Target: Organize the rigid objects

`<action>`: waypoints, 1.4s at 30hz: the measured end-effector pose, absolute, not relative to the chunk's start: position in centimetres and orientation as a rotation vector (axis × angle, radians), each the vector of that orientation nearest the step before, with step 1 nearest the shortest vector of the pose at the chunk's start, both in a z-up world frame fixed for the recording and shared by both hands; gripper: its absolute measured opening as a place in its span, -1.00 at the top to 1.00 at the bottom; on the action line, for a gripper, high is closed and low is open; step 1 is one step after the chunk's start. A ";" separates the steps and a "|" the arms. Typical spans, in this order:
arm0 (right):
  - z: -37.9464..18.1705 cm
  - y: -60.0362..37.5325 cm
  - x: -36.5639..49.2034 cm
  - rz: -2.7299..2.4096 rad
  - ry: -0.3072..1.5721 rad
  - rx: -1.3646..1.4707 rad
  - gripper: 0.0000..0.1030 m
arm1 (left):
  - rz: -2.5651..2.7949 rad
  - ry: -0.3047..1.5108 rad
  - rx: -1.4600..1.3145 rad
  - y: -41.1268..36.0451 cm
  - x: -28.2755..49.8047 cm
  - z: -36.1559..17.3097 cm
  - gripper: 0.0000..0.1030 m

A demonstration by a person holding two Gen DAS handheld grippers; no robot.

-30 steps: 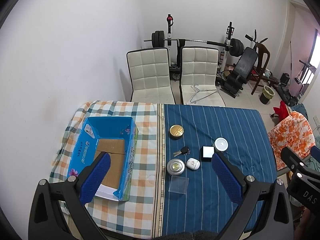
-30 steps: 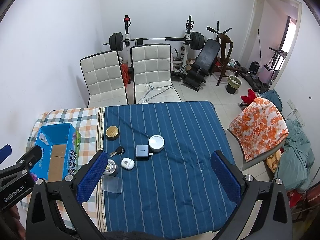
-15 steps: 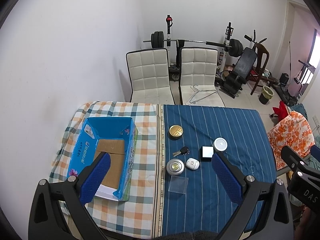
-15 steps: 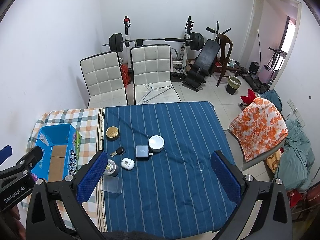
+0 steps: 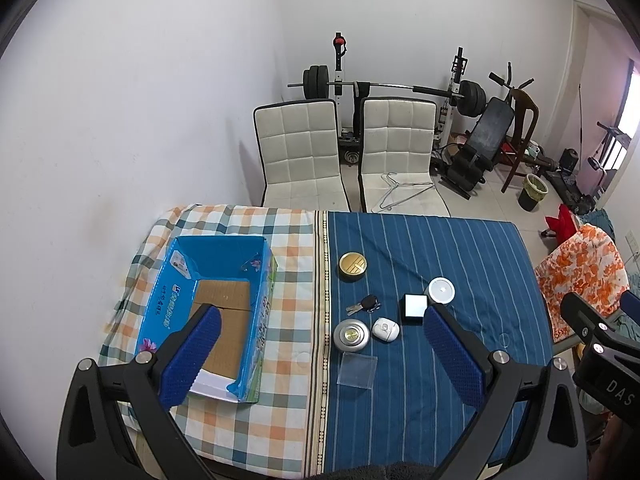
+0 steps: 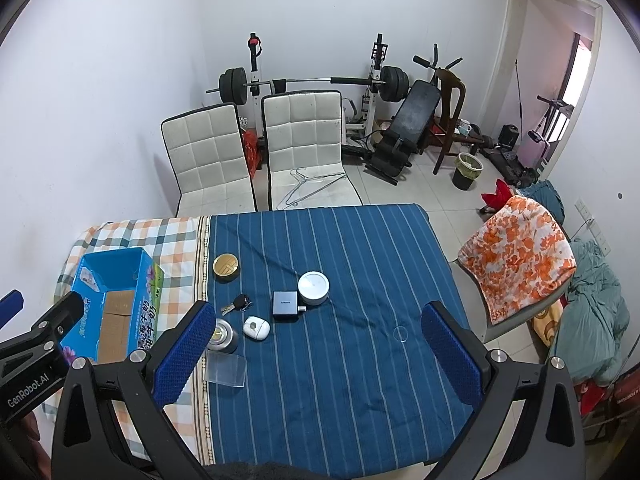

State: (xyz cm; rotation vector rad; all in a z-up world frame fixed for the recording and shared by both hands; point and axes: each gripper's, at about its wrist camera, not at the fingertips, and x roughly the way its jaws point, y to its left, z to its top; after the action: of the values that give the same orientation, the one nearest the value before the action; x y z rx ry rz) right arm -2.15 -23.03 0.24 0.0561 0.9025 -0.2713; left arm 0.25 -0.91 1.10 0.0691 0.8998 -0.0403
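Both left tongs (image 5: pixel 318 354) and right tongs (image 6: pixel 316 354) are held wide open, empty, above the surface (image 5: pixel 440 248). Small items (key fob (image 5: pixel 368 303) among them) are clustered just right of the blue box (image 5: pixel 256 320); left tongs judged nearer.

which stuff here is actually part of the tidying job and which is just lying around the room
For the job:
blue box, open and empty
gold tin
car key
silver round tin
white oval case
square charger
white round puck
clear plastic case

Just lying about:
two white chairs
wire hanger
barbell rack
bin
orange floral cloth
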 end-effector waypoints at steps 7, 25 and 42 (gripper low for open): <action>0.3 -22.9 -2.0 -0.273 0.902 0.056 -1.00 | -0.040 0.896 0.069 -0.9 0.2 1.1 -1.00; 0.6 -22.8 -2.0 -0.271 0.899 0.062 -1.00 | -0.041 0.896 0.068 -0.9 0.1 1.1 -1.00; -1.4 -23.5 -0.9 -0.284 0.940 0.100 -1.00 | -0.021 0.939 0.096 -0.8 3.0 -1.7 -1.00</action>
State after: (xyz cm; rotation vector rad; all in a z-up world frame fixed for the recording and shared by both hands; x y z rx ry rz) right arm -0.94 -23.47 -1.44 0.1001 0.9396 -0.2839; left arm 3.05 -0.81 -1.67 0.0959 0.9388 -0.0207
